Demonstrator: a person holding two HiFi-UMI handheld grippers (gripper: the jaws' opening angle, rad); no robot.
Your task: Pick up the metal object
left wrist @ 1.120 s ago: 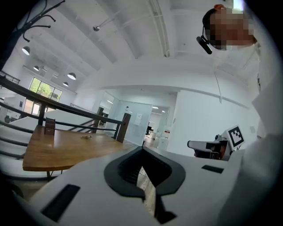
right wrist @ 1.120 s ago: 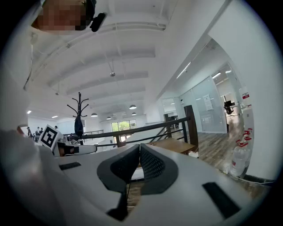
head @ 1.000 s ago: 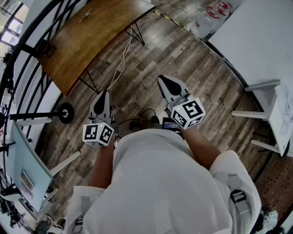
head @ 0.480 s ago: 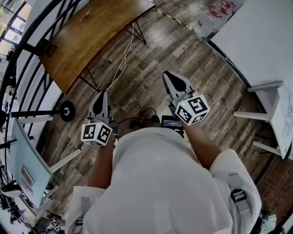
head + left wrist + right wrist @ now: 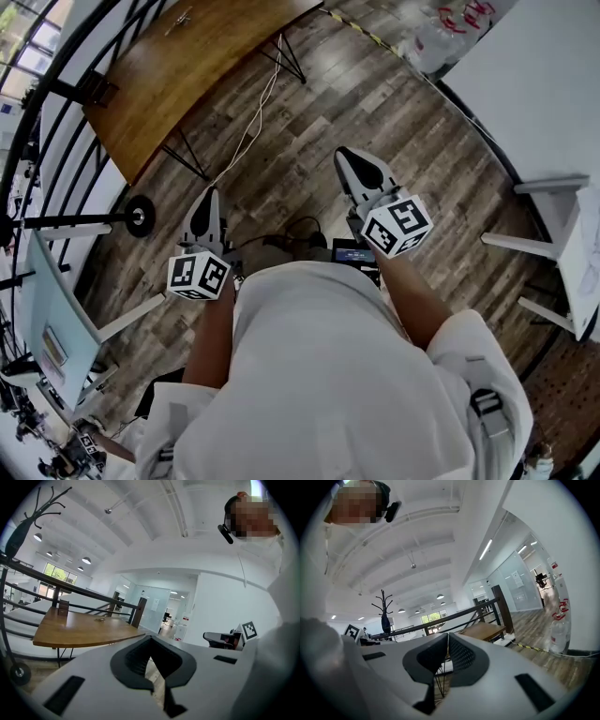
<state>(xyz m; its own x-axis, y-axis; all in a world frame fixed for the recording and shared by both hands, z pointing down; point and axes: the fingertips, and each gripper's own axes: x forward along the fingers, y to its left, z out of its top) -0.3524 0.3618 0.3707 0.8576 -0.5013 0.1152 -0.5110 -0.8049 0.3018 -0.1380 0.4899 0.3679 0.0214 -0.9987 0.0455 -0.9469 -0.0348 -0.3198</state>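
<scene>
A small metal object (image 5: 178, 17) lies on the brown wooden table (image 5: 178, 84) at the far upper left; in the left gripper view the metal object (image 5: 100, 619) shows as a speck on that table (image 5: 79, 629). My left gripper (image 5: 208, 194) hangs above the plank floor, well short of the table, with its jaws closed together and nothing between them (image 5: 150, 640). My right gripper (image 5: 350, 156) is level with it to the right, also shut and empty (image 5: 448, 635). Both point ahead over the floor.
A black railing (image 5: 42, 141) curves behind the table. A stand with a round base (image 5: 141, 216) and a white cable (image 5: 251, 131) are on the floor. A white table (image 5: 534, 84) and plastic bottles (image 5: 445, 28) are at the right. A pale board (image 5: 52, 328) leans at the left.
Both grippers stayed shut. The right gripper has drifted a little to the right in the head view, and the table and floor have slid slightly up and left.
</scene>
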